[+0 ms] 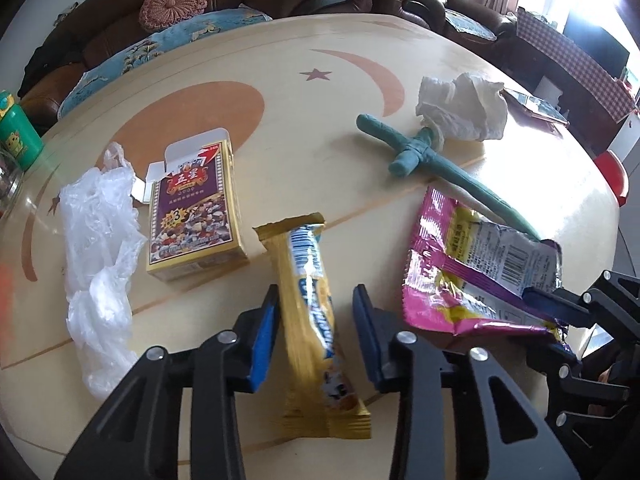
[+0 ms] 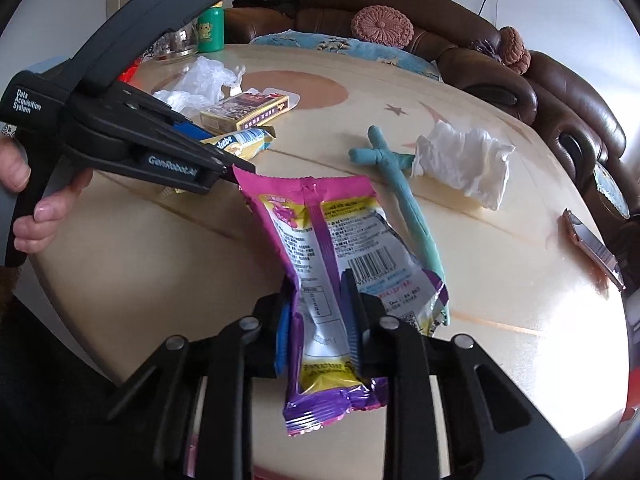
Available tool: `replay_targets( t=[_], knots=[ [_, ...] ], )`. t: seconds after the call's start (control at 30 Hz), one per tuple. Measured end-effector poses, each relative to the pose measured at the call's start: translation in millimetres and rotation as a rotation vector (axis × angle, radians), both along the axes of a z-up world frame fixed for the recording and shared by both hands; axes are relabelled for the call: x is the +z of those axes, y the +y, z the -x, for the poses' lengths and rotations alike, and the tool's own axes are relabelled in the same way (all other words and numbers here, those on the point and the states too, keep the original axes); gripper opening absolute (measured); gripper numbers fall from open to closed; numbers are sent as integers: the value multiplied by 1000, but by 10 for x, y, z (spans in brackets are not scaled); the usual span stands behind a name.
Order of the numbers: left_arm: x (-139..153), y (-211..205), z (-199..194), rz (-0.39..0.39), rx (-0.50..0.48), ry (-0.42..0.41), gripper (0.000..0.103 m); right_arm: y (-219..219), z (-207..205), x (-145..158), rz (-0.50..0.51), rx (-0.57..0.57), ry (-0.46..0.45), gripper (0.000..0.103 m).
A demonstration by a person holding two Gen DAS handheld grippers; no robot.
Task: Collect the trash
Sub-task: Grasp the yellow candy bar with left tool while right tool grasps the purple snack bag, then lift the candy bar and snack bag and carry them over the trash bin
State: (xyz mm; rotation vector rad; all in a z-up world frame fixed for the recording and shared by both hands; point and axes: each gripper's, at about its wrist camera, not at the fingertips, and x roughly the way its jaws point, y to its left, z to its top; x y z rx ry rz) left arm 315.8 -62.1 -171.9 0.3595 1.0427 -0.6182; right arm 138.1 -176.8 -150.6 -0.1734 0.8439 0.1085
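Here, the crinkled pink-and-purple foil snack packet (image 2: 320,280) sits clenched between the blue pads of the right gripper (image 2: 320,320), its top end raised over the cream tabletop with moon-and-star pattern (image 2: 160,240). Just left of the packet, the left gripper (image 1: 316,320) hangs released, jaws spread either side of the long yellow snack-bar wrapper (image 1: 312,312), which looks blurred and may not be flat on the table; whether the pads touch it cannot be told. Beyond the packet lie a teal modelling-clay cross shape (image 2: 400,184) and a crumpled white tissue (image 2: 464,164); further left of it, an opened purple-and-gold card box (image 1: 192,208) and a clear crumpled plastic bag (image 1: 100,248). The risks appear plain: slick foil could slide from the right grip, held only along one fold, and the left jaws, closing off-centre, could skid the light wrapper away. The packet's loose edge lies near the clay and might drag it.
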Motion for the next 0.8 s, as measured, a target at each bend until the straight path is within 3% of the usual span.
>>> replay_targets(
  t=[0.33, 0.8],
  knots=[
    [12, 41, -23, 1, 27, 12, 21, 5, 9, 0, 24, -4, -16, 15],
    [39, 71, 100, -21, 35, -3, 17, -29, 29, 37, 22, -11, -25, 11]
  ],
)
